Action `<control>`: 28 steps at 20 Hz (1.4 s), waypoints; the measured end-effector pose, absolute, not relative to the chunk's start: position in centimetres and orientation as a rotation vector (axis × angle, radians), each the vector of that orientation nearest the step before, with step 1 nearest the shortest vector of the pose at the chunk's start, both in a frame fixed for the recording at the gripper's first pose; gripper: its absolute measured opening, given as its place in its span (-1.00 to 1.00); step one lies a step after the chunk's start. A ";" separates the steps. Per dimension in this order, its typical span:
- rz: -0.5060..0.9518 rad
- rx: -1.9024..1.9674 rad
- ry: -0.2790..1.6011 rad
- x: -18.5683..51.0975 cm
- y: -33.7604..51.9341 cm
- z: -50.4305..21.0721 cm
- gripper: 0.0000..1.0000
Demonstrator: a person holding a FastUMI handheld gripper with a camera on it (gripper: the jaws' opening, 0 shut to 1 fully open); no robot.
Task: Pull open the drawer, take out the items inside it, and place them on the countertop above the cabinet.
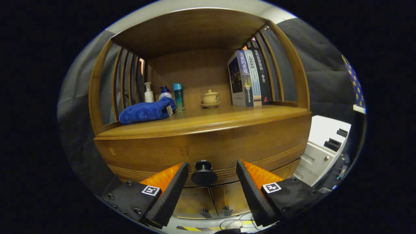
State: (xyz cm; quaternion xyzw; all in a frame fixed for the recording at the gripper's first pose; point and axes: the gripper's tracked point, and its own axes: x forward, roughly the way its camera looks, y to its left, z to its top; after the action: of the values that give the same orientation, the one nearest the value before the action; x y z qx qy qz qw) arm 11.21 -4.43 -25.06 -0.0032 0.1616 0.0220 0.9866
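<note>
A wooden cabinet has a closed drawer front (169, 151) under its countertop (208, 122). A dark round knob (203, 174) sticks out of the drawer front. My gripper (212, 169) is open, with the knob between its two fingertips and a gap on each side. The fingers (172, 190) do not touch the knob. The inside of the drawer is hidden.
On the countertop lie a blue towel (146, 111), a white pump bottle (149, 93), a blue-capped bottle (165, 92), a teal bottle (178, 97), a small lidded jar (210, 98) and upright books (248, 78). Lower cabinet doors (208, 201) sit below the drawer. A white unit (320, 156) stands at the right.
</note>
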 end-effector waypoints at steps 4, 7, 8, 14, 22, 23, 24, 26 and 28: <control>0.094 0.045 0.370 11.9 -2.9 -26.9 0.42; 0.071 0.038 0.345 11.9 -3.3 -26.4 0.08; 0.074 0.047 0.363 11.9 -3.2 -26.7 0.02; 0.052 -0.016 0.391 10.8 -3.4 -26.6 -0.21; 0.056 -0.038 0.417 4.8 -4.1 -25.8 -0.21; 0.054 -0.043 0.421 3.9 -4.2 -25.6 -0.21; 0.052 -0.056 0.430 3.0 -4.4 -25.5 -0.21; 0.049 -0.076 0.441 1.5 -4.6 -25.4 -0.21; 0.040 -0.073 0.458 0.0 -4.9 -25.6 -0.21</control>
State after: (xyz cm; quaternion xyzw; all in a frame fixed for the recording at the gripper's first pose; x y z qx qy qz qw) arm 0.01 -4.90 -25.61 -0.0361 0.2270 0.0199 0.9730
